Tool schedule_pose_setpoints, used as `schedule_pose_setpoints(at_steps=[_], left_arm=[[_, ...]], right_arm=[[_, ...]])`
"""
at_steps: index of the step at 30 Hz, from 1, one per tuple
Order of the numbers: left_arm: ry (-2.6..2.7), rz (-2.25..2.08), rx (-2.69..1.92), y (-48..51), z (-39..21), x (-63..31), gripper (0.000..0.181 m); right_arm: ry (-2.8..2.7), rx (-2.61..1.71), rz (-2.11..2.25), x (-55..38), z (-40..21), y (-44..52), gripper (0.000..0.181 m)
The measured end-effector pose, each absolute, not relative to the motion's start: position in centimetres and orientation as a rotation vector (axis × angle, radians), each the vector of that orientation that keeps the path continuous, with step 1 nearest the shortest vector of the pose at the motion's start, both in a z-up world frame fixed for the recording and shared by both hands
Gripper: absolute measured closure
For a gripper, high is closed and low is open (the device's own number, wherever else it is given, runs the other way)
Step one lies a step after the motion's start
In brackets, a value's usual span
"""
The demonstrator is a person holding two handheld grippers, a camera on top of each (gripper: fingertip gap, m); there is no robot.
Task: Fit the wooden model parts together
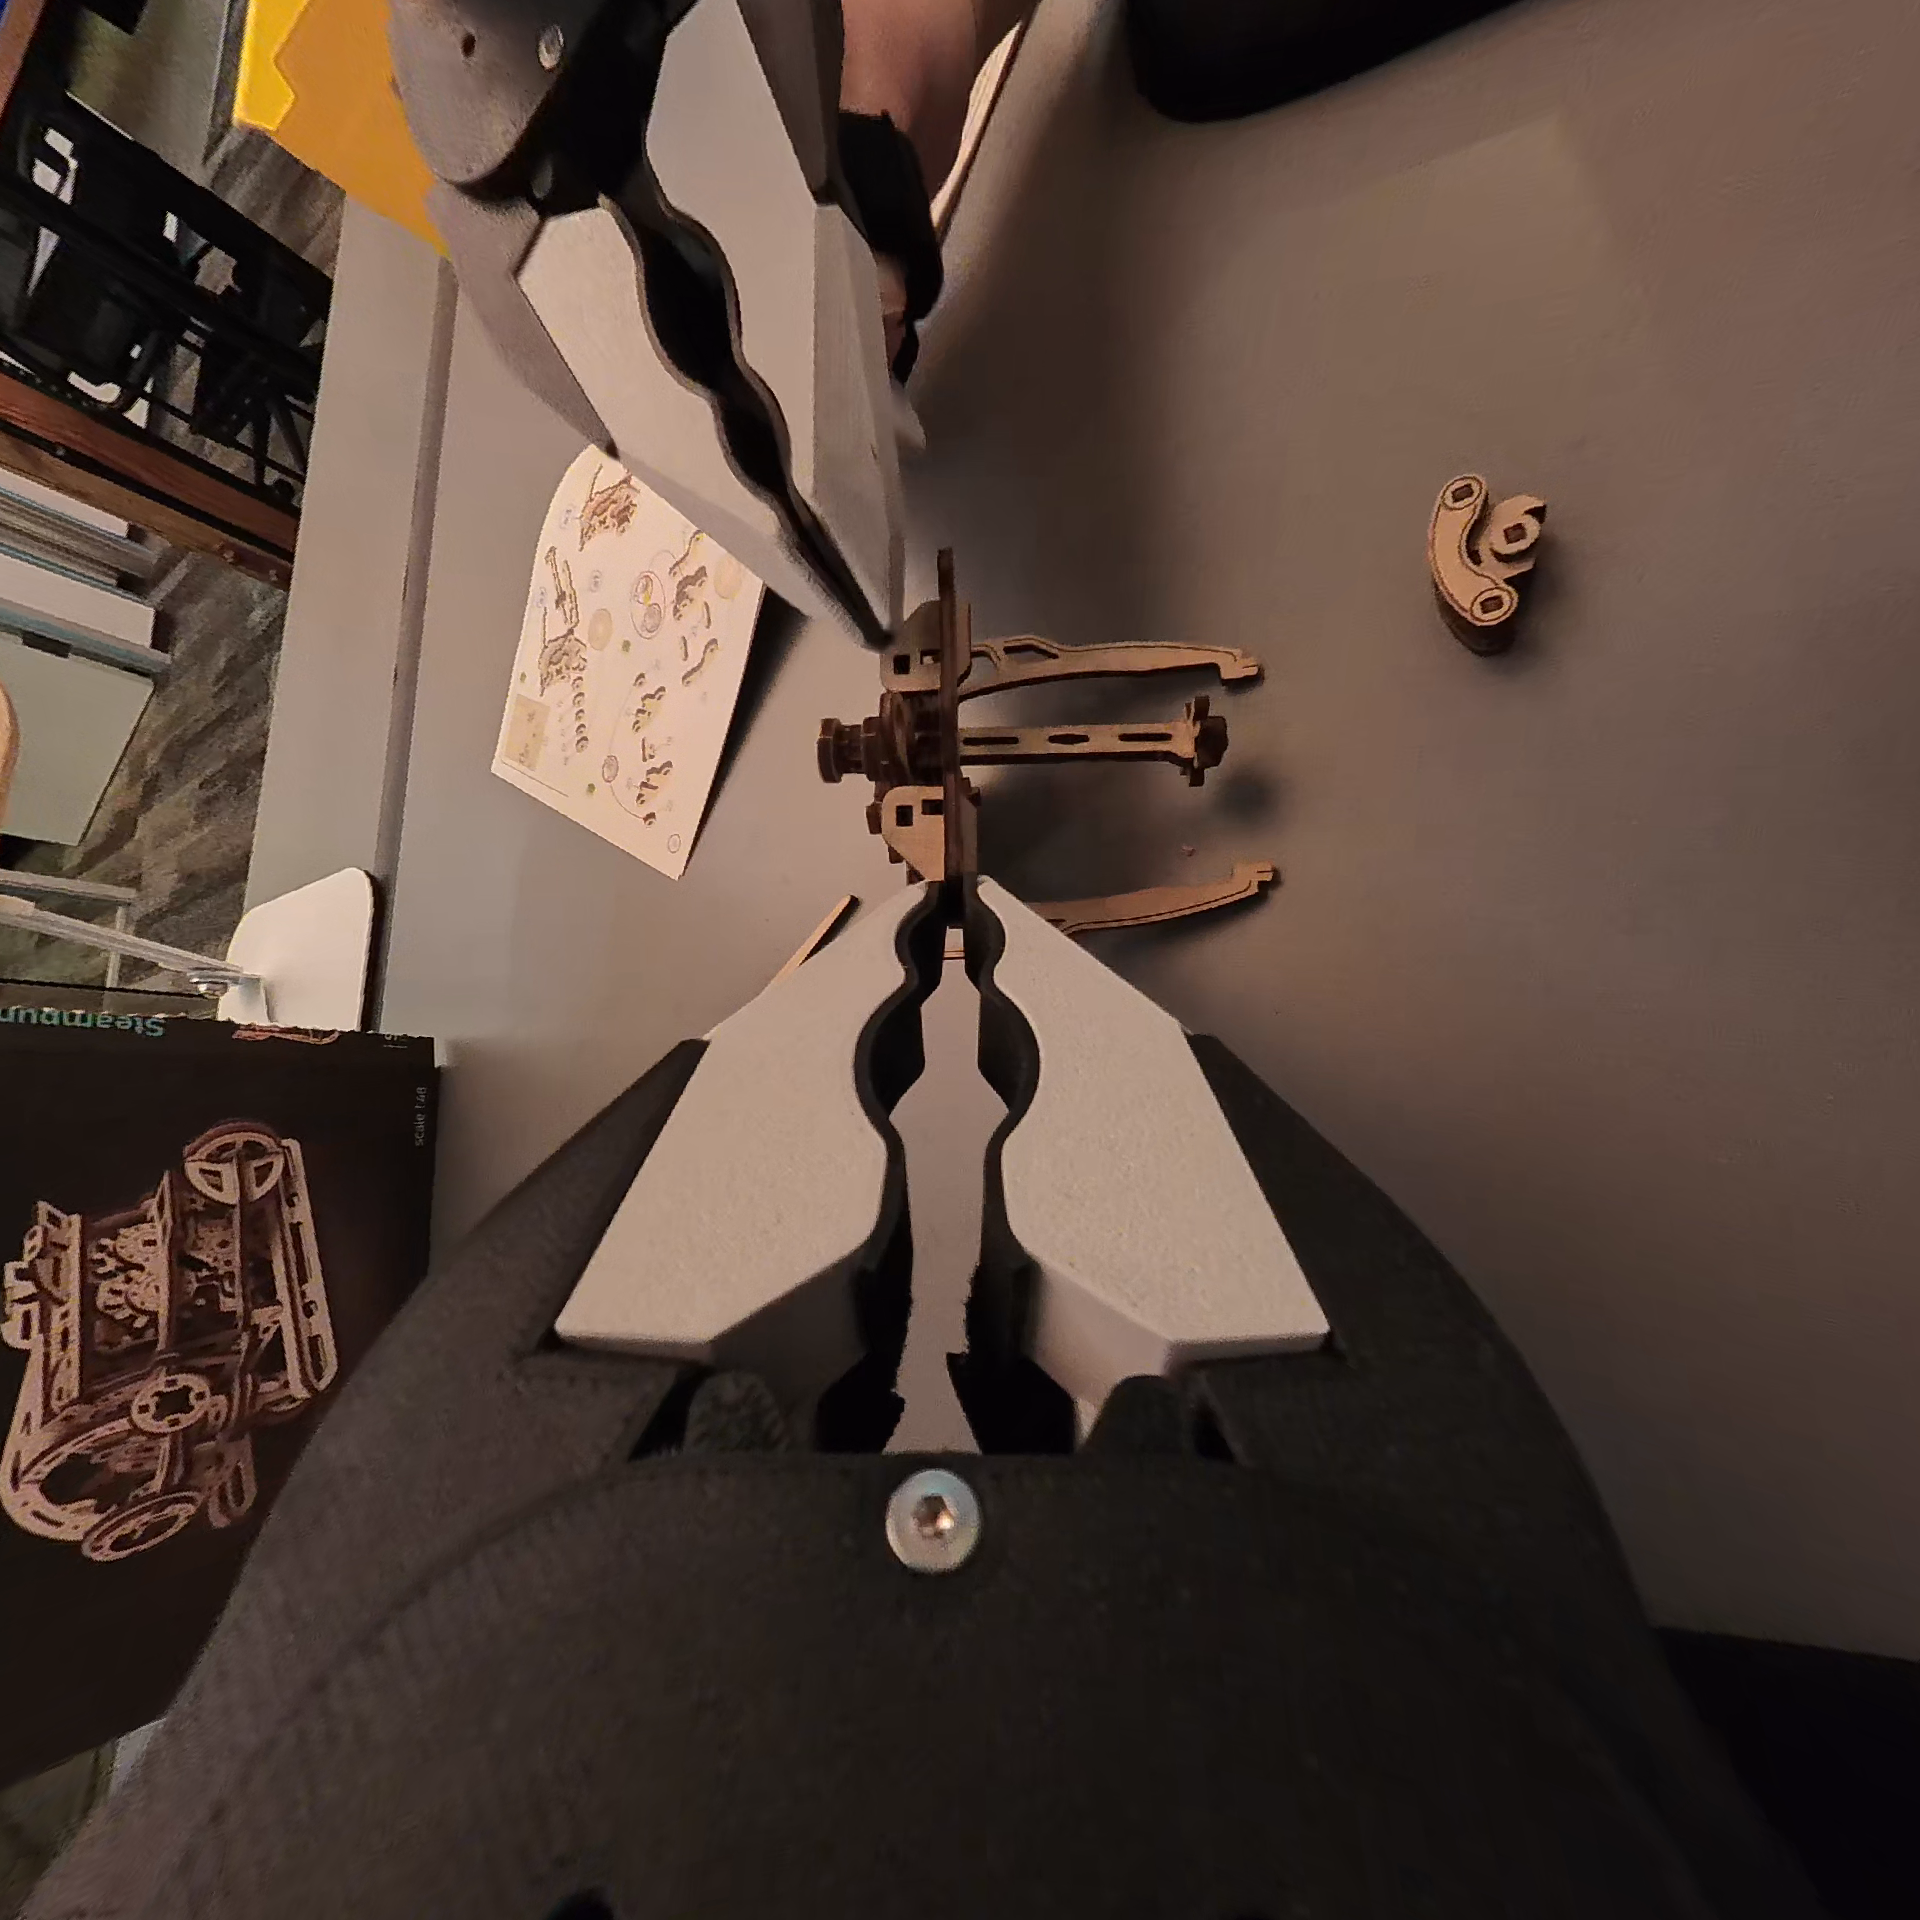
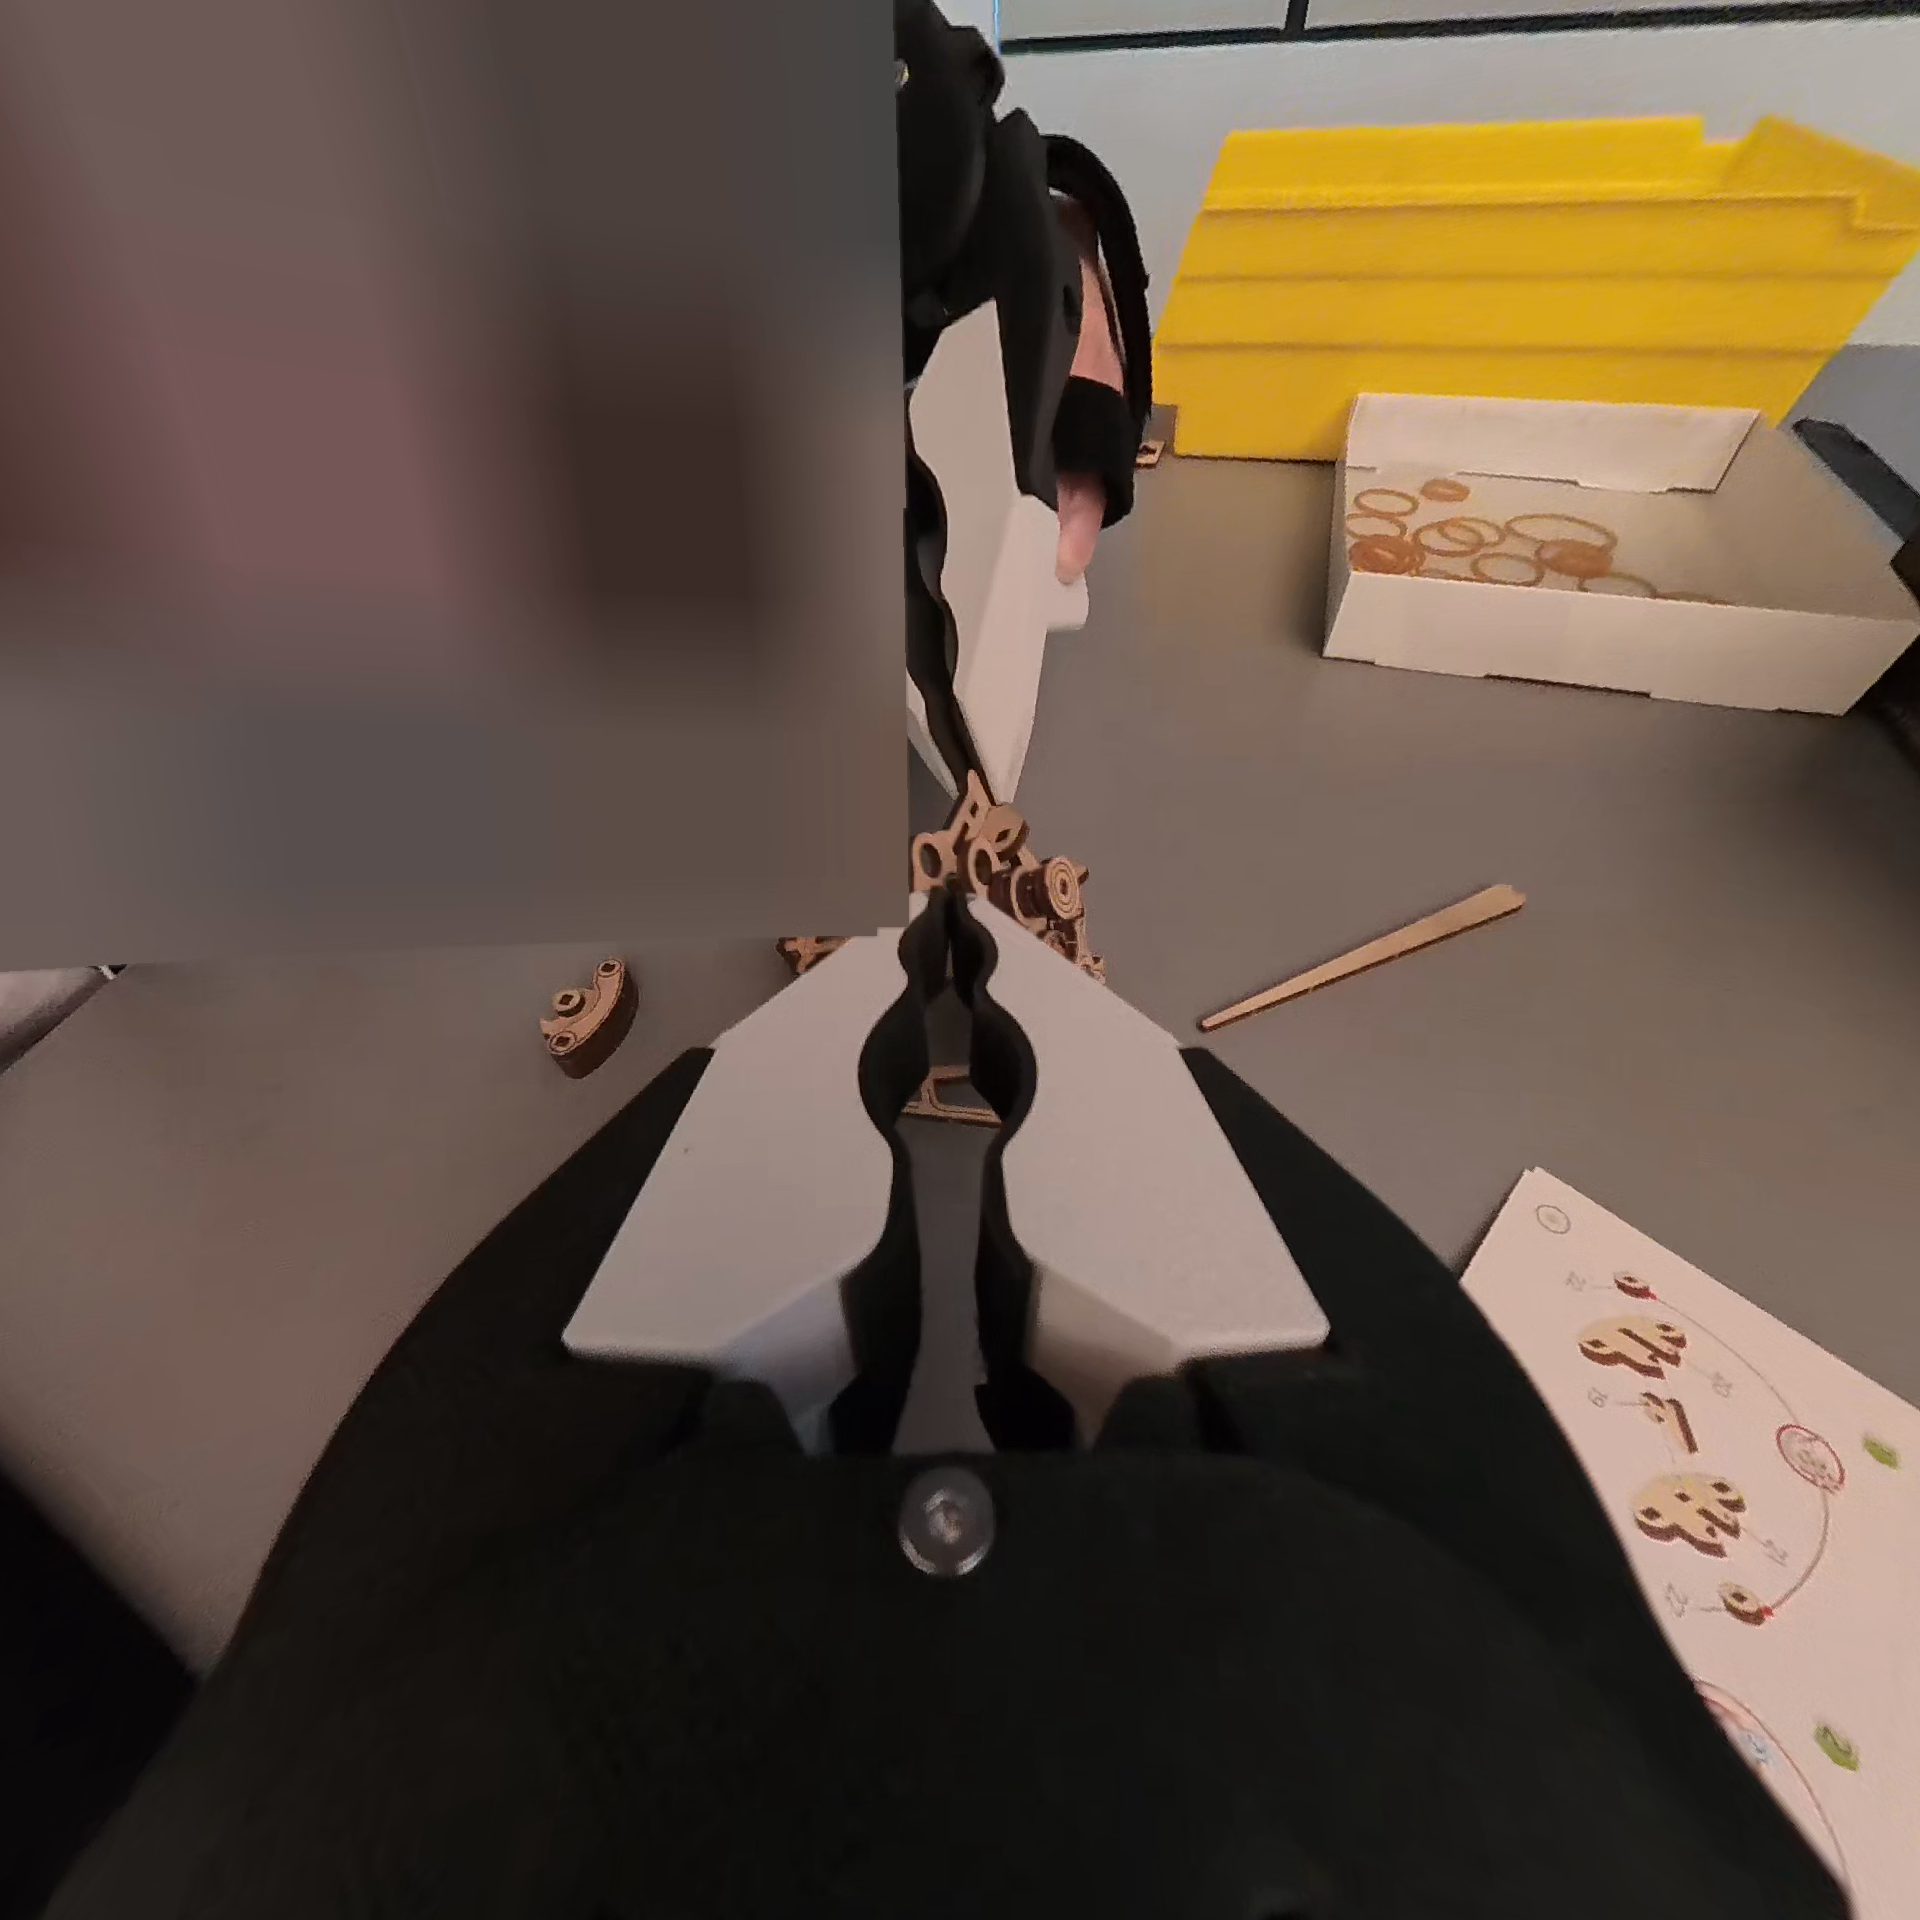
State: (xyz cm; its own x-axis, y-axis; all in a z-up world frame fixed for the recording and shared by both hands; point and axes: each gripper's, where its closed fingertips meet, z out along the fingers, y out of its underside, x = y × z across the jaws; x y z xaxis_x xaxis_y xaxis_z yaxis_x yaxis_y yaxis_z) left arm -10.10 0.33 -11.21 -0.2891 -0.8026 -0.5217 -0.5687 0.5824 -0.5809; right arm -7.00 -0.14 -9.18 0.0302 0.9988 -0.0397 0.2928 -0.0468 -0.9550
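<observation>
The partly built wooden model (image 1: 914, 748) stands above the grey table, with a flat plate, gears and long arms (image 1: 1112, 665) pointing right. My left gripper (image 1: 951, 896) is shut on the lower edge of the model's plate. My right gripper (image 1: 883, 632) comes in from the upper left, and its closed tips pinch a small piece at the top of the model. In the right wrist view my right gripper (image 2: 948, 896) is shut at the model (image 2: 1003, 857), and the left gripper (image 2: 971, 774) reaches down to it from above. A loose curved wooden part (image 1: 1481, 566) lies to the right and also shows in the right wrist view (image 2: 590, 1013).
An instruction sheet (image 1: 623, 665) lies left of the model and also shows in the right wrist view (image 2: 1714, 1455). A dark kit box (image 1: 177, 1299) sits at the table edge. A thin wooden stick (image 2: 1361, 956), a white box of rings (image 2: 1579, 623) and yellow foam (image 2: 1507, 291) lie beyond. Some 5 centimetres of space lies between my two pairs of fingers.
</observation>
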Motion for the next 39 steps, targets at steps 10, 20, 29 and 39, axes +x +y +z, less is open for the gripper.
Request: schedule_pose_setpoints(at_steps=[10,20,29,39], left_arm=[[2.007,-0.372,-1.106,0.6,-11.2,-10.3,0.181],[2.042,-0.409,-1.088,0.7,-11.0,-10.2,0.181],[2.068,-0.456,-1.052,0.3,-11.1,-10.2,0.181],[2.115,-0.546,-1.033,0.3,-11.0,-10.4,0.181]], right_arm=[[-1.487,-1.436,1.035,-8.5,-7.4,1.0,0.181],[-1.530,-1.571,1.064,-9.7,-10.5,3.9,0.181],[-1.652,-1.594,1.403,-9.7,-11.3,2.7,0.181],[-1.787,-1.514,1.546,-9.9,-11.3,1.9,0.181]])
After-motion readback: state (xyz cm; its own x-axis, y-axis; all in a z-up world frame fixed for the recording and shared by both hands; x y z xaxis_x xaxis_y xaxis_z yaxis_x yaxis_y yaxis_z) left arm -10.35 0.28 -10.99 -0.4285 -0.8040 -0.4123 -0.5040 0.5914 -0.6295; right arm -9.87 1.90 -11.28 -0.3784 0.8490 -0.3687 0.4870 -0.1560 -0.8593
